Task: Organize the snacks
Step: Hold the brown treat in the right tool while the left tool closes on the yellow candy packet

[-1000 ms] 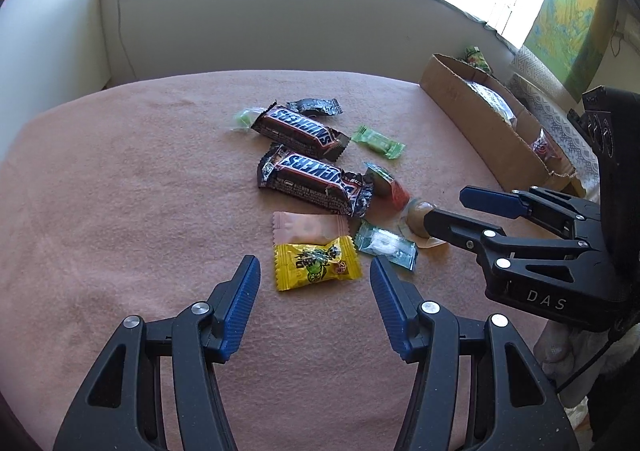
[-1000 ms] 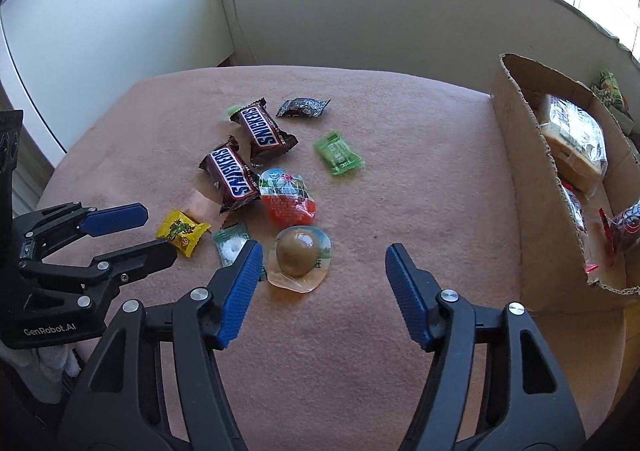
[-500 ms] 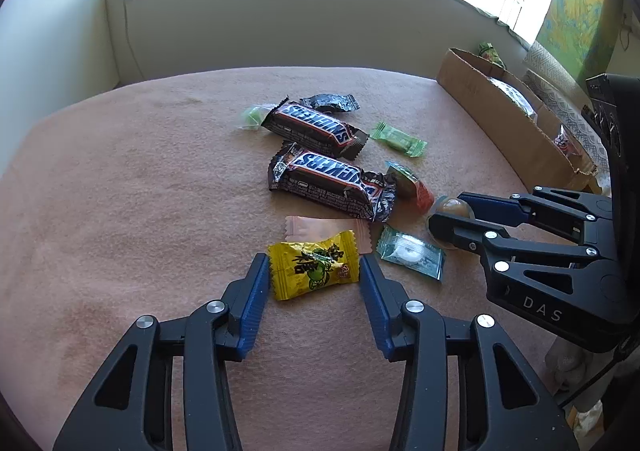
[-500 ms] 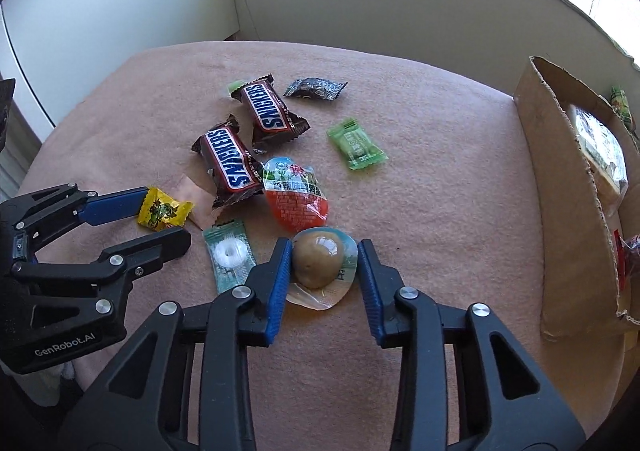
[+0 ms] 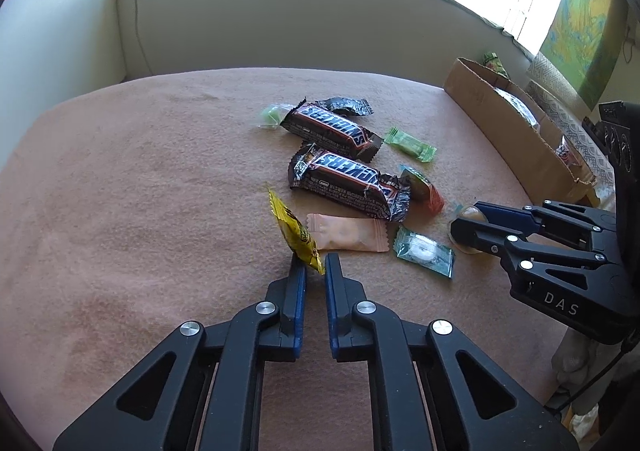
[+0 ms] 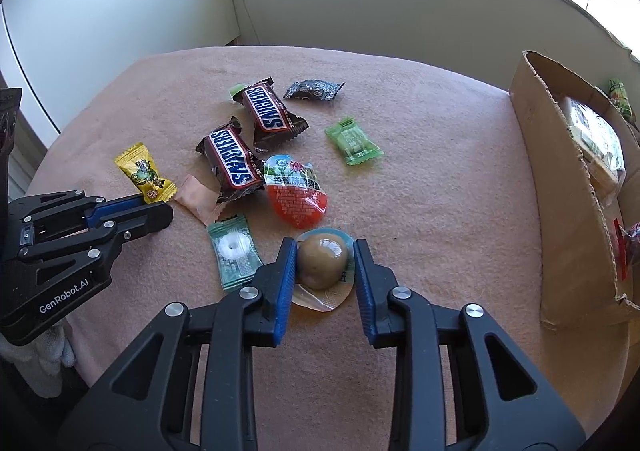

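My left gripper (image 5: 315, 263) is shut on the lower end of a yellow candy packet (image 5: 292, 231), which stands tilted up off the pink cloth. The right wrist view shows the same packet (image 6: 142, 171) at the left gripper's (image 6: 160, 207) tips. My right gripper (image 6: 325, 251) is closing, and its blue pads touch both sides of a brown egg in a clear blister pack (image 6: 322, 261) lying on the cloth. The left wrist view shows the right gripper (image 5: 468, 221) around that egg pack (image 5: 470, 213). An open cardboard box (image 6: 560, 179) with snacks inside stands at the right.
Loose on the cloth lie two Snickers bars (image 6: 270, 115) (image 6: 232, 159), a red-orange pack (image 6: 296, 195), a teal mint packet (image 6: 234, 251), a pink packet (image 5: 348, 233), a green candy (image 6: 352, 141) and a black packet (image 6: 314, 89). A wall and windowsill lie behind.
The left jaws closed onto the yellow packet and tipped it up on end. The right jaws narrowed from wide apart to either side of the egg pack.
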`<action>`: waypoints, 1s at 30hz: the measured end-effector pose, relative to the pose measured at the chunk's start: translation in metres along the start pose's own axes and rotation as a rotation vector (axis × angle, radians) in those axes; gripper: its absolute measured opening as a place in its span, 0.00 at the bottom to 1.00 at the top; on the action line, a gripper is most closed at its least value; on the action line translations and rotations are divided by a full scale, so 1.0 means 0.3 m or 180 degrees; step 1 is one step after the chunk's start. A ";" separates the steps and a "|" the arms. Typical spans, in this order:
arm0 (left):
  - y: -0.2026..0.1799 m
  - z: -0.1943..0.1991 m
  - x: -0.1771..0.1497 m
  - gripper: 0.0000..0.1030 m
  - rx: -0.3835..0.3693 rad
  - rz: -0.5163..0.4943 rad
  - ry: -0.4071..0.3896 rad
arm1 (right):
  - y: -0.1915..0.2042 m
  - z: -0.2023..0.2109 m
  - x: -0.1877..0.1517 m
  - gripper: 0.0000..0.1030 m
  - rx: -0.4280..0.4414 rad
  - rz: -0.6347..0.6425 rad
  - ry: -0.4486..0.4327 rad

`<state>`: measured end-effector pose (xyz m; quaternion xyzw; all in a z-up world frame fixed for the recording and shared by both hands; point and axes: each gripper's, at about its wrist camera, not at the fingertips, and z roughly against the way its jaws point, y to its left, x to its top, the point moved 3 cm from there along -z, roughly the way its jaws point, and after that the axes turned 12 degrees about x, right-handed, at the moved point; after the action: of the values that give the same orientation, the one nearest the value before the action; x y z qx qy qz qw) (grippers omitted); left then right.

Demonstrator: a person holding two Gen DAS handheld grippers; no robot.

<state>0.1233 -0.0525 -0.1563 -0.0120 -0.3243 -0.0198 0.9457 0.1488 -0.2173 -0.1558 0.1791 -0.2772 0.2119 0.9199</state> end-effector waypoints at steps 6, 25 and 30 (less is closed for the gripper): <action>0.014 -0.009 0.008 0.09 -0.0061 0.0107 0.0040 | -0.004 0.004 -0.004 0.28 0.0009 -0.0001 0.0005; 0.117 0.016 0.015 0.57 0.0206 0.0341 0.0043 | -0.009 -0.001 -0.005 0.28 0.0042 -0.0026 0.0002; 0.102 -0.041 0.054 0.58 0.0217 0.0326 0.0122 | -0.006 -0.004 -0.003 0.28 0.0017 -0.0021 0.0003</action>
<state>0.1448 -0.0229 -0.1564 0.0039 -0.3056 0.0395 0.9513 0.1495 -0.2185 -0.1577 0.1824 -0.2756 0.2097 0.9202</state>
